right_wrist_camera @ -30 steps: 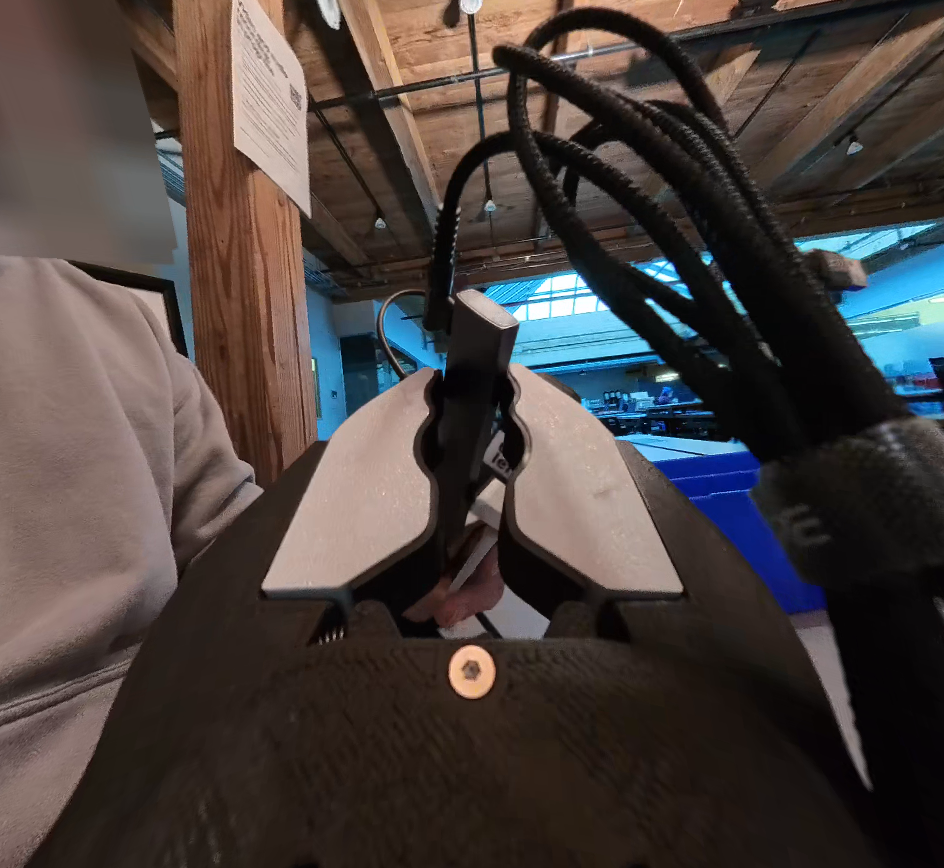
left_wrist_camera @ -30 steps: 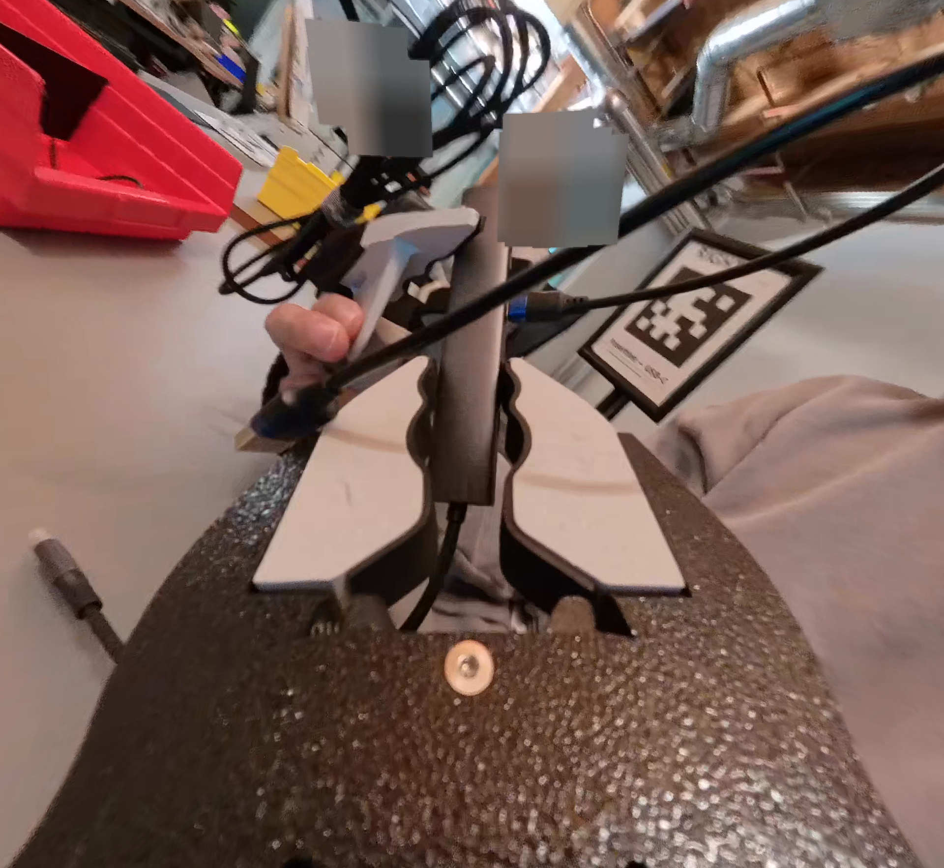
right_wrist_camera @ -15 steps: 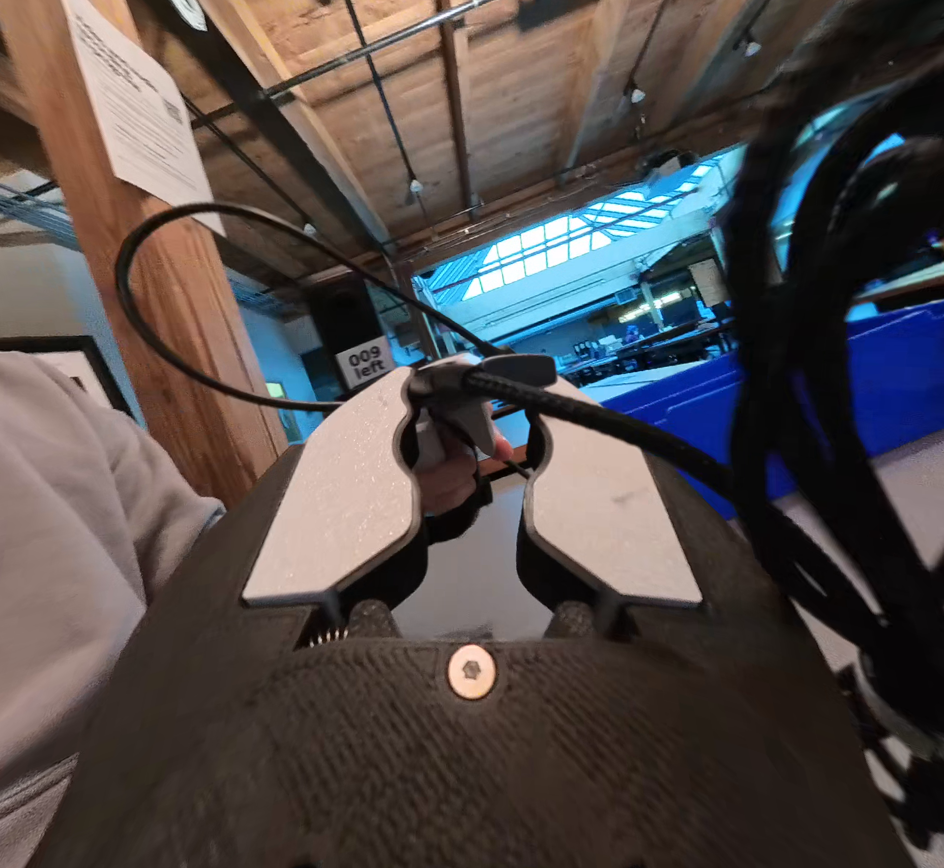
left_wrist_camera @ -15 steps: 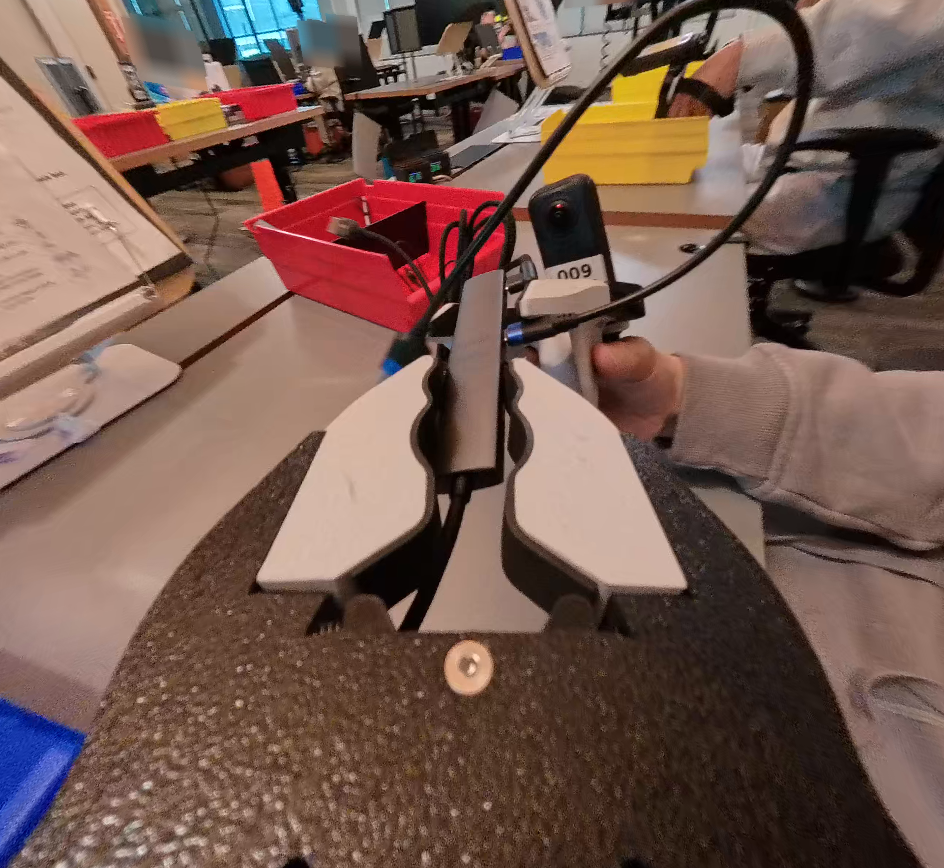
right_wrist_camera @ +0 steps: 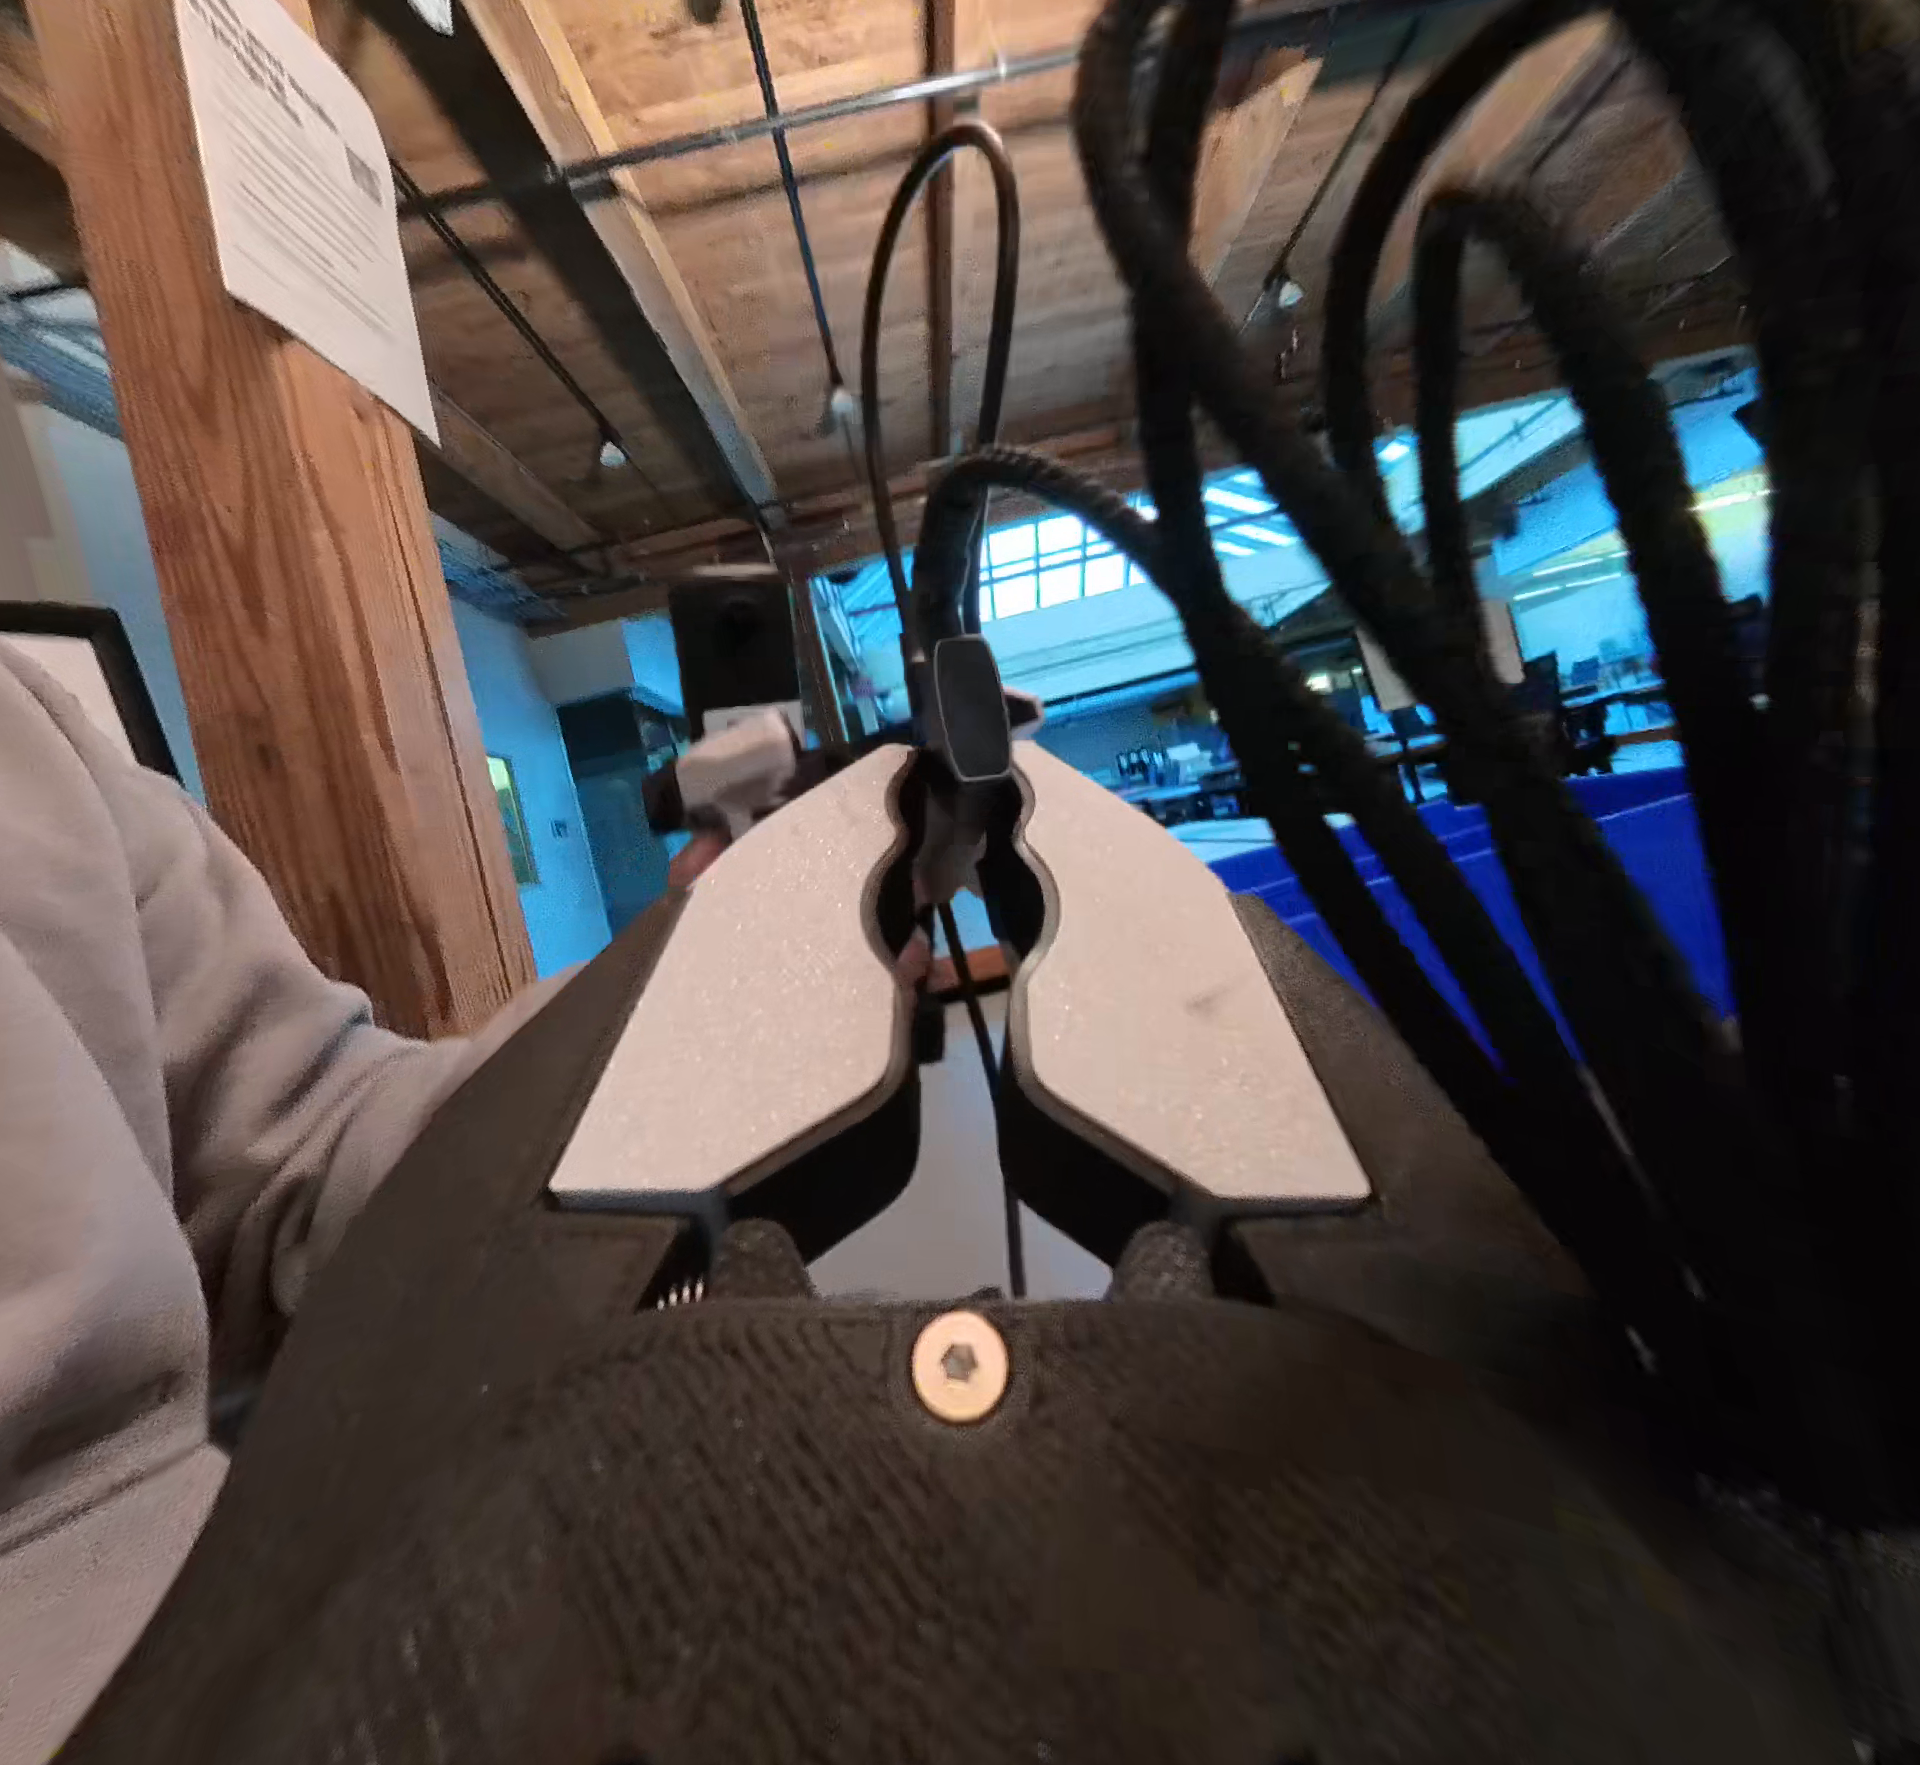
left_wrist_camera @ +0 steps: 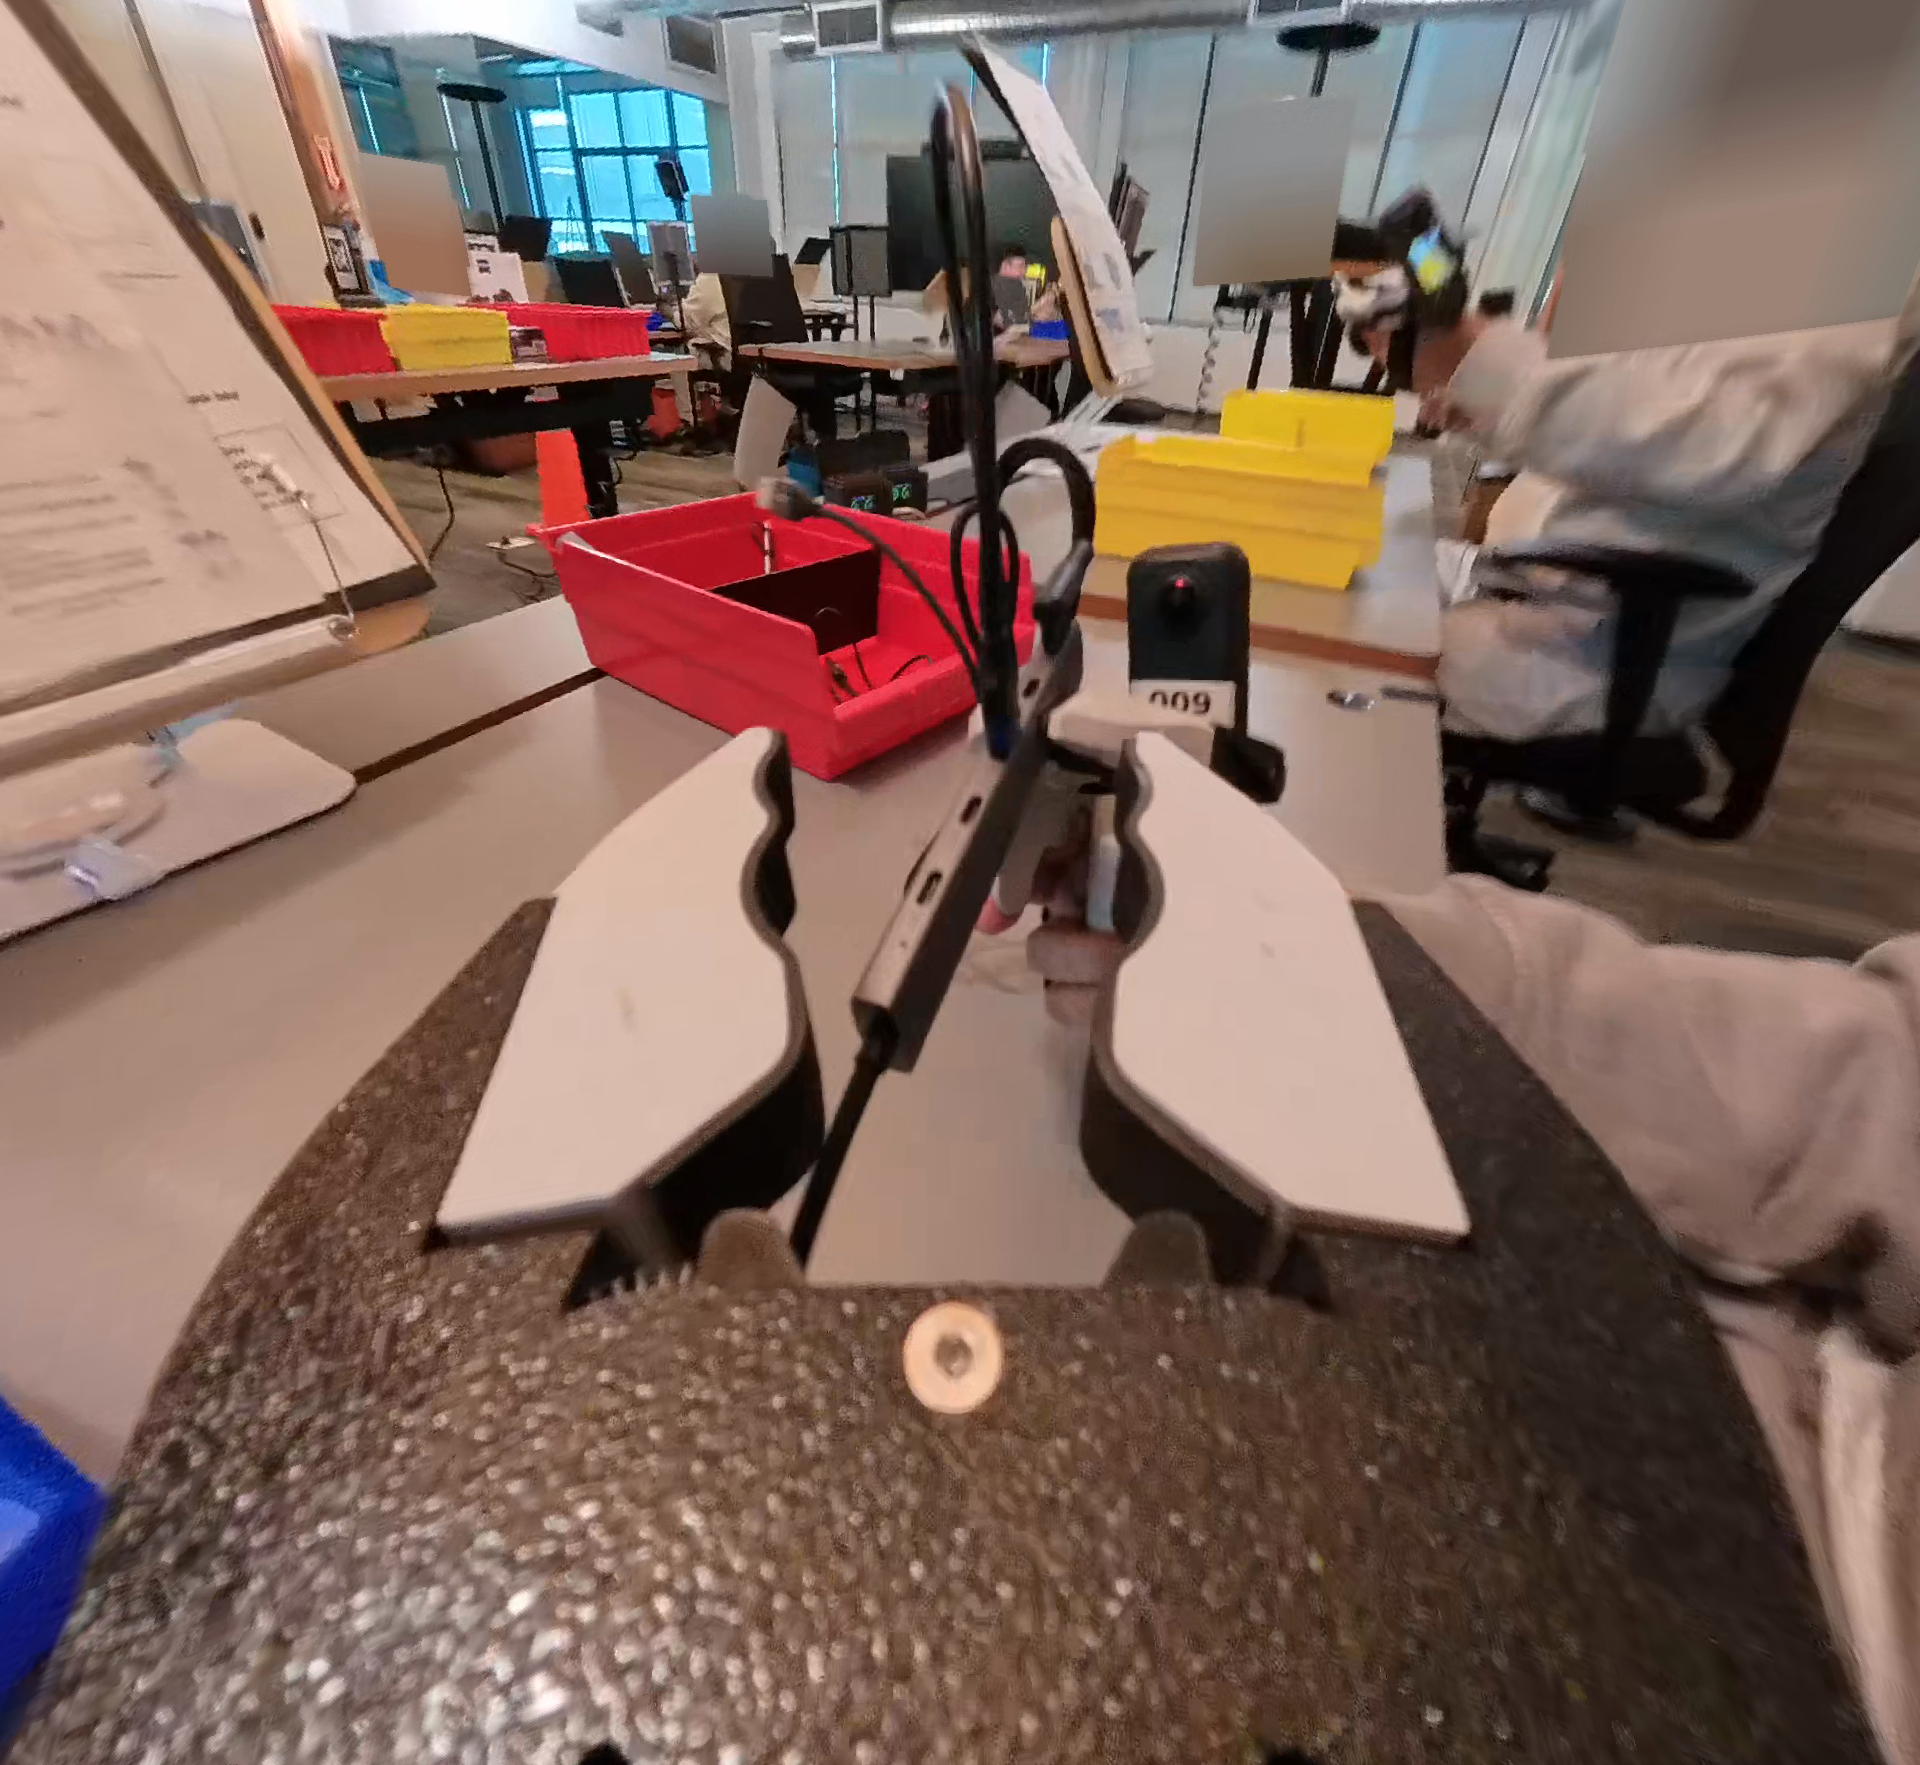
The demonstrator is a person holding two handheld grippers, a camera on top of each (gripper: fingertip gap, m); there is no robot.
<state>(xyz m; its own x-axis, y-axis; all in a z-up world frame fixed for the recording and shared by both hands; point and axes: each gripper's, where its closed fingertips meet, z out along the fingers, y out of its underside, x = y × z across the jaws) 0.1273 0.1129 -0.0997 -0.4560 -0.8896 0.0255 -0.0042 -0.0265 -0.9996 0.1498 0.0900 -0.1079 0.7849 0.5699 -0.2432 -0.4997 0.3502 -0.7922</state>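
Looping beside the right tongs (right_wrist_camera: 961,770), black cables (right_wrist_camera: 1558,572) crowd the view.

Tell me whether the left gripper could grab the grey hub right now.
Probably yes. The left gripper is open with the grey hub slanting between its fingers, nothing in between; the right gripper holds the hub's far end.

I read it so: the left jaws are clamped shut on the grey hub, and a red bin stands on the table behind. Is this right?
Not quite. The left wrist view shows the left gripper open, the grey hub leaning between its jaws with gaps on both sides. The red bin does stand on the table behind.
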